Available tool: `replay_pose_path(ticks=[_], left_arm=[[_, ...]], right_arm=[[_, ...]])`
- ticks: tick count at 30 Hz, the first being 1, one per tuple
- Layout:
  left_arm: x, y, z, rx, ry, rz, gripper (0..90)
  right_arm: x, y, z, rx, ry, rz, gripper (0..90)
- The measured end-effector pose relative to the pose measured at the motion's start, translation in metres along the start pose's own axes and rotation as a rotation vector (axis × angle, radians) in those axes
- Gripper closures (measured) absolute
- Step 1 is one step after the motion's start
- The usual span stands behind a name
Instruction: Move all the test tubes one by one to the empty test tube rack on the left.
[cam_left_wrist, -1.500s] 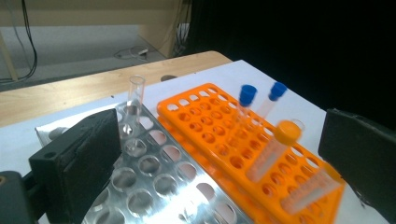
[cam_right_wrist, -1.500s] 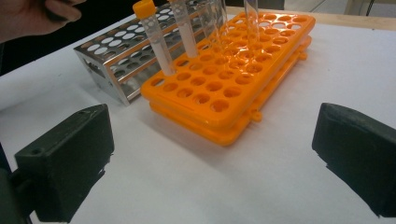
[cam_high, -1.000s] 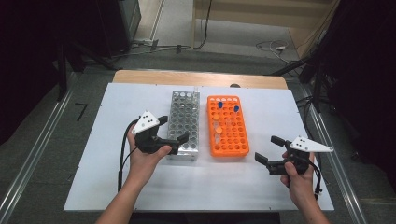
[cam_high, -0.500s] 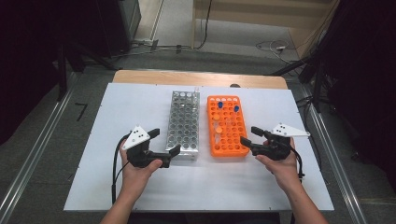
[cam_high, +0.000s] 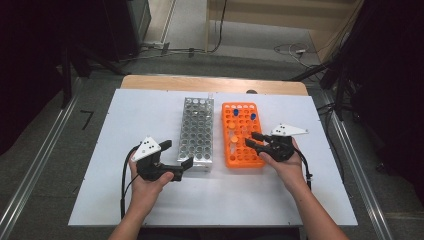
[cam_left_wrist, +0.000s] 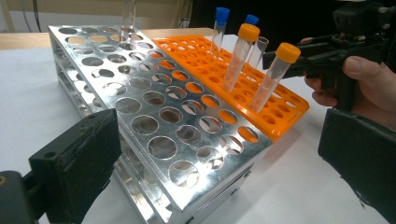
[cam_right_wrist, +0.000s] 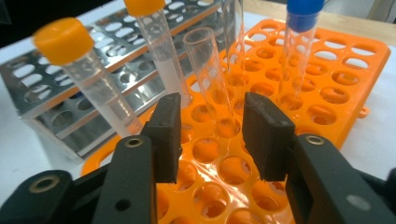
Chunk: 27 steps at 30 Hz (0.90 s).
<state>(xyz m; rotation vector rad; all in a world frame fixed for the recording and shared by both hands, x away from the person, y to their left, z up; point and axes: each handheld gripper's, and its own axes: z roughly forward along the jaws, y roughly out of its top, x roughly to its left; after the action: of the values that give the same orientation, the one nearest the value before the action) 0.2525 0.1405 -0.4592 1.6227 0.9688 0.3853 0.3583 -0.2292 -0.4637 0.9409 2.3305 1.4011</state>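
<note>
**Right jaws spread around an uncapped tube**

Your right gripper (cam_high: 256, 140) is over the orange rack (cam_high: 233, 155), jaws spread, with an uncapped clear tube (cam_right_wrist: 211, 74) standing between them, untouched by either. Orange-capped tubes (cam_right_wrist: 88, 70) and a blue-capped tube (cam_right_wrist: 299, 42) stand nearby in the same rack. Your left gripper (cam_high: 182, 159) sits at the near end of the steel rack (cam_high: 197, 132), jaws wide apart, holding nothing. Both racks sit side by side on the white table (cam_high: 125, 115).

Two racks stand side by side on the surface (cam_high: 150, 210) — the metal rack (cam_high: 197, 131) left, the plastic rack (cam_high: 243, 134) right, touching. My left hand-held gripper (cam_high: 183, 162) sits at the metal rack's near left corner; my right hand-held gripper (cam_high: 253, 139) reaches over the plastic rack — an uncapped tube (cam_right_wrist: 210, 74) between its jaws.
</note>
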Motion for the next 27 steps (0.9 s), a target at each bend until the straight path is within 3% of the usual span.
replay_pose_path(ticks=[14, 22, 27], left_arm=[[0.000, 0.000, 0.000, -0.001, 0.000, -0.006, 0.0], [0.000, 0.001, 0.001, -0.006, -0.008, -0.016, 0.0], [0.001, 0.002, 0.002, -0.007, -0.014, -0.020, 0.0]], right_arm=[[0.000, 0.000, 0.026, 0.053, -0.042, -0.037, 65.0], [0.003, 0.000, 0.027, 0.034, -0.094, -0.070, 74.0], [0.002, 0.009, 0.014, -0.023, -0.080, -0.032, 74.1]])
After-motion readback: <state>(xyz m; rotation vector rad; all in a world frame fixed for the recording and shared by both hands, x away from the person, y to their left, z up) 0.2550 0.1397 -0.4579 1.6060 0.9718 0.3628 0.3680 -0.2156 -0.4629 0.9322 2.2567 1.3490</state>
